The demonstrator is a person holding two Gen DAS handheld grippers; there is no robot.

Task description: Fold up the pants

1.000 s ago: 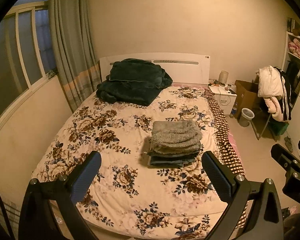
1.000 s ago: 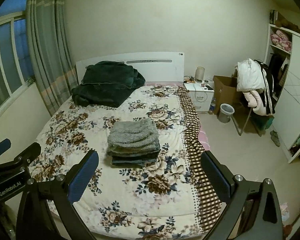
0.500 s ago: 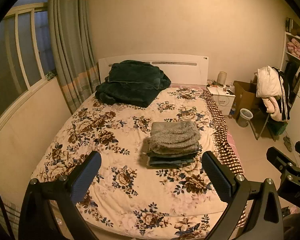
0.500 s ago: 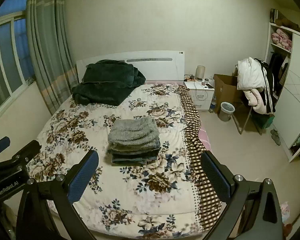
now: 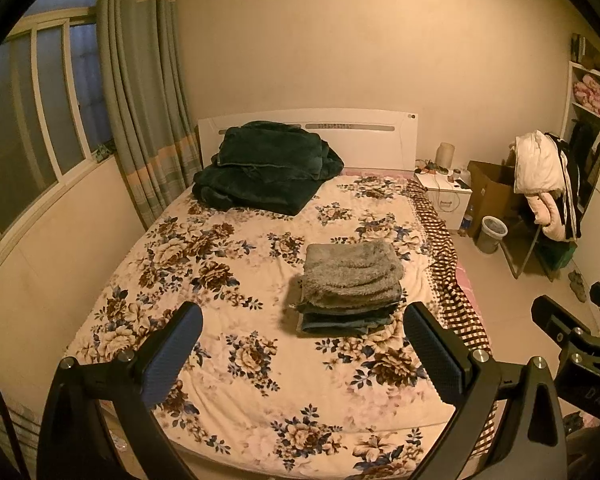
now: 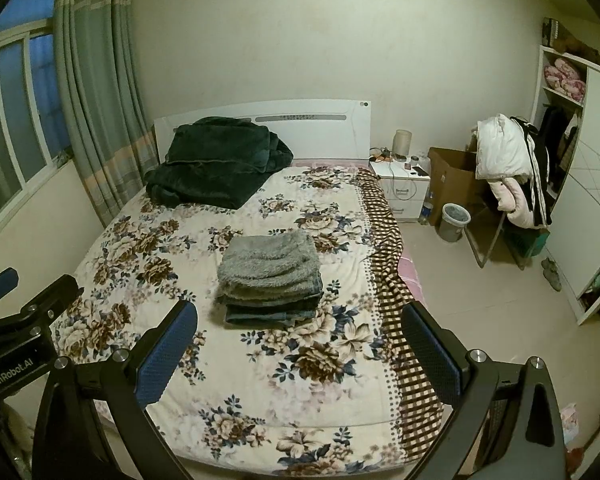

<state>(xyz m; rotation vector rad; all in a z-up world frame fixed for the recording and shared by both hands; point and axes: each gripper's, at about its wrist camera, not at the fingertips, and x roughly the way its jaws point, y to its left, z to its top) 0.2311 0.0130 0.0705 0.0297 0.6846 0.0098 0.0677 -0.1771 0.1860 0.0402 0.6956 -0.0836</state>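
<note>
Folded pants [image 5: 350,286] far beyond spread fingers [image 5: 172,354]

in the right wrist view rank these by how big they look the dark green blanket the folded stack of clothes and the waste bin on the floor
1. dark green blanket
2. folded stack of clothes, though it lies nearer the camera
3. waste bin

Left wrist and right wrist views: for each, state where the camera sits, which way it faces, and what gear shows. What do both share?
Left wrist: behind the open left gripper, past the bed's foot, facing the headboard; right gripper at right.
Right wrist: behind the open right gripper, same facing; left gripper at left.
Shared: stack of folded clothes, dark blanket.
</note>
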